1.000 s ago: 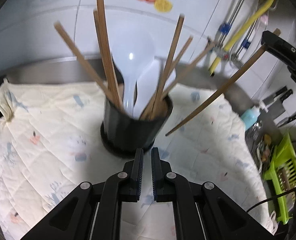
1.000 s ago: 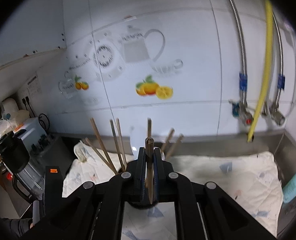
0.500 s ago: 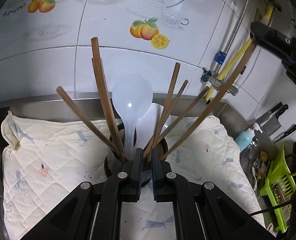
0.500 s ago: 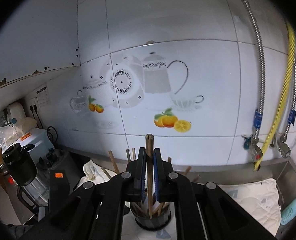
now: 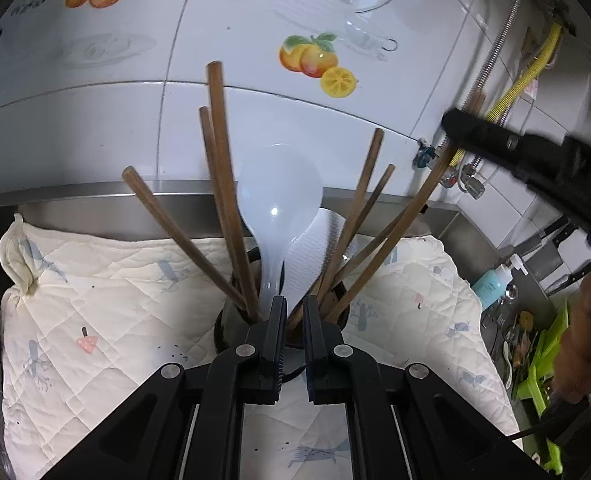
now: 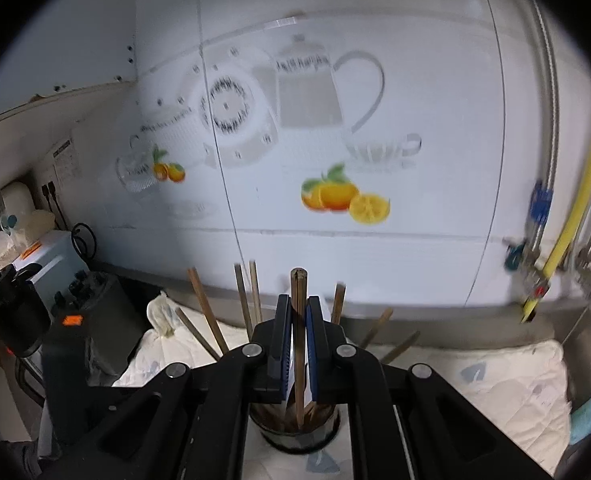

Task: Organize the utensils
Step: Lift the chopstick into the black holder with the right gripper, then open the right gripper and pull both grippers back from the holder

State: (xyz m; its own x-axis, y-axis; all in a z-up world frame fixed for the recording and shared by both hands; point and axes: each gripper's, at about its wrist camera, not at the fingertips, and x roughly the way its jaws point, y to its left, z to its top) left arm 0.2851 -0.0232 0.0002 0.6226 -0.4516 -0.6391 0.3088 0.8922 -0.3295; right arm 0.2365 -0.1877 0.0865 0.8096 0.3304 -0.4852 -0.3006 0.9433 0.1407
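Note:
A black utensil cup [image 5: 225, 326] stands on a quilted white cloth [image 5: 107, 304] and holds several brown chopsticks [image 5: 225, 200] and two white spoons [image 5: 279, 208]. My left gripper [image 5: 293, 308] sits just in front of the cup, fingers nearly together with nothing between them. My right gripper [image 6: 298, 312] is shut on one brown chopstick [image 6: 298, 344]; its lower end is inside the cup [image 6: 295, 434]. In the left wrist view the right gripper [image 5: 515, 148] holds that chopstick [image 5: 395, 240] from the upper right.
A tiled wall with fruit decals rises behind. Pipes and a yellow hose [image 6: 571, 224] hang at right. A blue bottle [image 5: 491, 280], knives [image 5: 551, 236] and a green rack [image 5: 543, 384] are at right. A black blender [image 6: 11, 316] stands at left.
The right gripper has brought the chopstick from beside the cup to above it and lowered its tip into the cup. The left gripper tilted up and drew close to the cup.

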